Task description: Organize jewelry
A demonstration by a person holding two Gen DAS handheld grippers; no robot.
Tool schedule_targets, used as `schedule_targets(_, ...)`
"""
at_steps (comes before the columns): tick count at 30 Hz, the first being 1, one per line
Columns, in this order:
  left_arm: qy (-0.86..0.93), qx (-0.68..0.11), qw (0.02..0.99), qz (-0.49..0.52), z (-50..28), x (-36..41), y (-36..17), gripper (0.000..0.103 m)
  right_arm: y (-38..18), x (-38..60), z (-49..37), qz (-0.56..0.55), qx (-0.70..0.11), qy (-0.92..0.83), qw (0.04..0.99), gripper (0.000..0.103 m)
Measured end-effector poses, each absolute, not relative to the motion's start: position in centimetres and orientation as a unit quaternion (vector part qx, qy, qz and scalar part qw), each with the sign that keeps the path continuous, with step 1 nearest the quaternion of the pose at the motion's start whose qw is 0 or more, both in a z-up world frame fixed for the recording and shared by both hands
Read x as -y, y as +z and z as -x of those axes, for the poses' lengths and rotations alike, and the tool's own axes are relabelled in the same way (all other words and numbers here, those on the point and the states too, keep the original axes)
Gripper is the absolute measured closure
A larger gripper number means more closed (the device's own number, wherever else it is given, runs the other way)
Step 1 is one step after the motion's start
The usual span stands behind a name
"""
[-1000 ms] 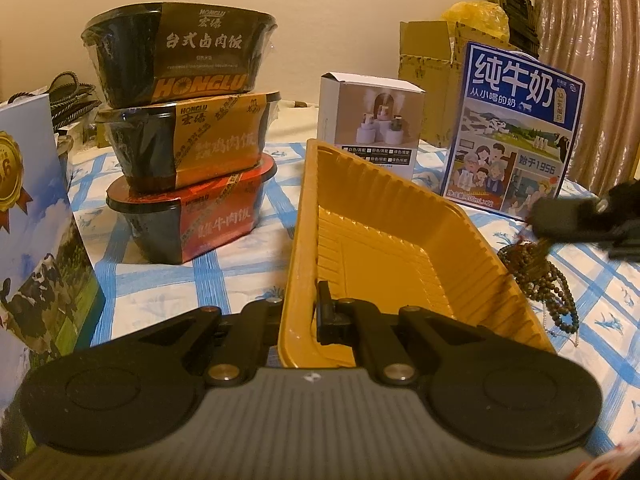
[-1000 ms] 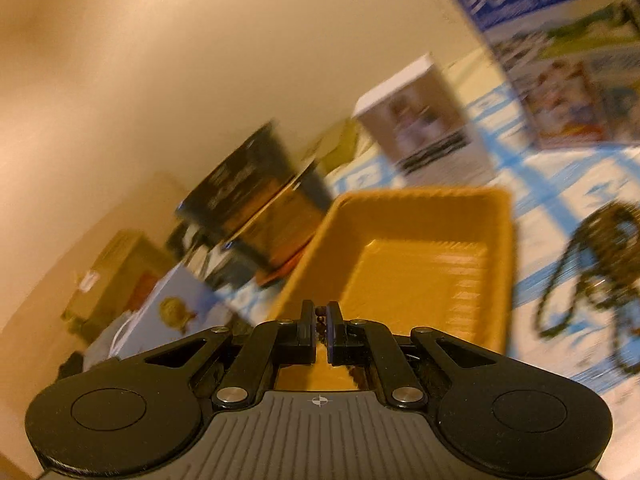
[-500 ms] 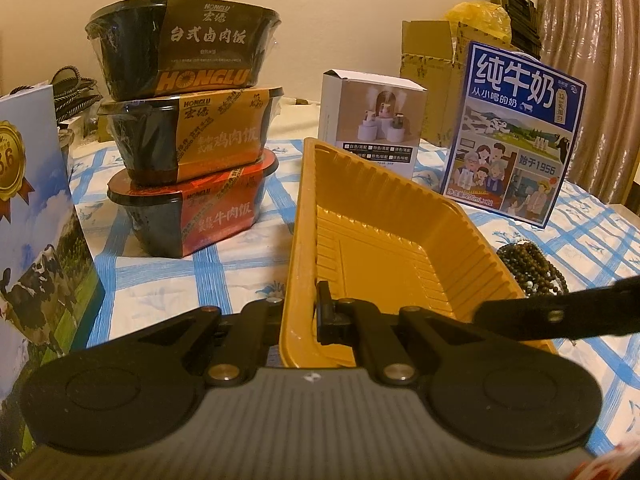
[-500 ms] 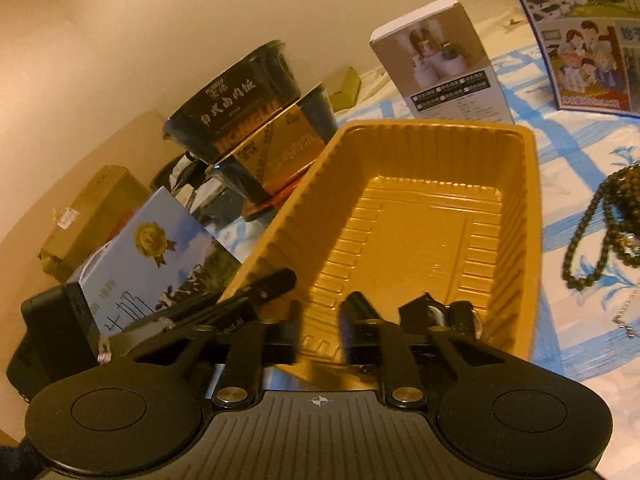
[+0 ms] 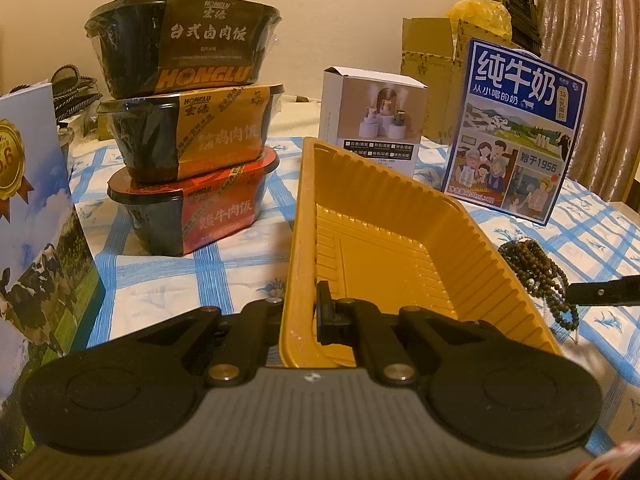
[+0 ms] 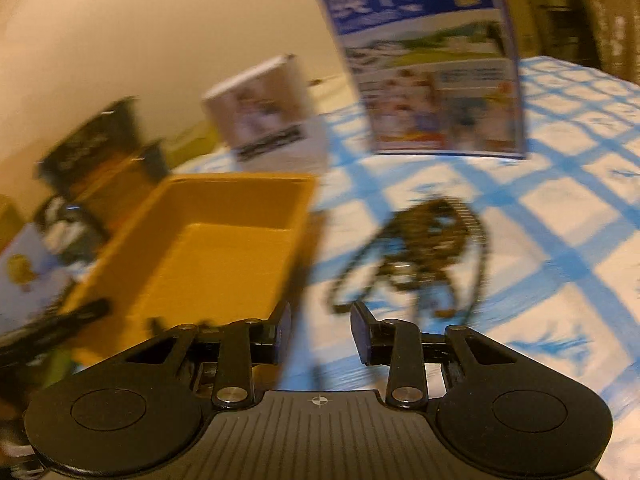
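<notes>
A yellow ribbed plastic tray (image 5: 404, 216) lies on the blue-checked tablecloth. My left gripper (image 5: 300, 312) is shut on the tray's near left rim. The tray also shows in the right wrist view (image 6: 208, 248), blurred. A pile of dark beaded necklaces (image 5: 536, 272) lies on the cloth right of the tray; in the right wrist view the beads (image 6: 424, 252) lie ahead of my right gripper (image 6: 320, 328), which is open and empty above the cloth. A right finger (image 5: 600, 290) shows at the left wrist view's right edge, near the beads.
Three stacked Honglu meal bowls (image 5: 188, 140) stand left of the tray. A white product box (image 5: 372, 120) and a blue milk carton (image 5: 516, 128) stand behind it. Another blue carton (image 5: 36, 216) stands at the near left. Cardboard boxes (image 5: 436, 80) sit at the back.
My right gripper opened, releasing something over the tray, then swung right toward the bead pile. My left gripper kept its hold on the tray rim.
</notes>
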State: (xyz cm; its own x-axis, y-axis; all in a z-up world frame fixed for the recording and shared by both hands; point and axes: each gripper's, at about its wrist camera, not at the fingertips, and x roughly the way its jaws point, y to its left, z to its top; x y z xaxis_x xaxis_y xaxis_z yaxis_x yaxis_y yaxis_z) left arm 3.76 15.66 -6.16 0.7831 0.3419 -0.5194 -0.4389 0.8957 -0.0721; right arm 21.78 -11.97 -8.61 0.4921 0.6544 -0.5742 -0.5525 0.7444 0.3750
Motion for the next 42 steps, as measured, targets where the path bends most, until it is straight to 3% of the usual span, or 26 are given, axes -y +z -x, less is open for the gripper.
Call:
schedule_targets(3,0.208,-0.256,0.939,0.095,-3.8,-15.6,-6.2,0.099,-9.2,12.0,-23.3,-0.064,-0.359,0.334,0.869,0.083)
schedule_targets(9,0.206,-0.257,0.94,0.093,-4.0,-15.6,-6.1,0.099,-10.3,11.1,-25.3,-0.055,-0.351,0.312,0.881,0.089)
schedule_targets(36,0.207,-0.258,0.939,0.093,-4.1,-15.7,-6.0,0.099,-12.0,7.5,-27.2,0.068,-0.344,0.317,0.881,0.093)
schedule_targets(38,0.207,-0.258,0.939,0.094,-4.1,-15.7,-6.1,0.099,-12.2,7.6,-27.0,0.066,-0.344,0.318,0.881,0.098)
schedule_targets(42,0.207,-0.259,0.939,0.094,-4.1,-15.7,-6.1,0.099,-12.2,8.2,-26.4,0.049,-0.331,0.319,0.887,0.098)
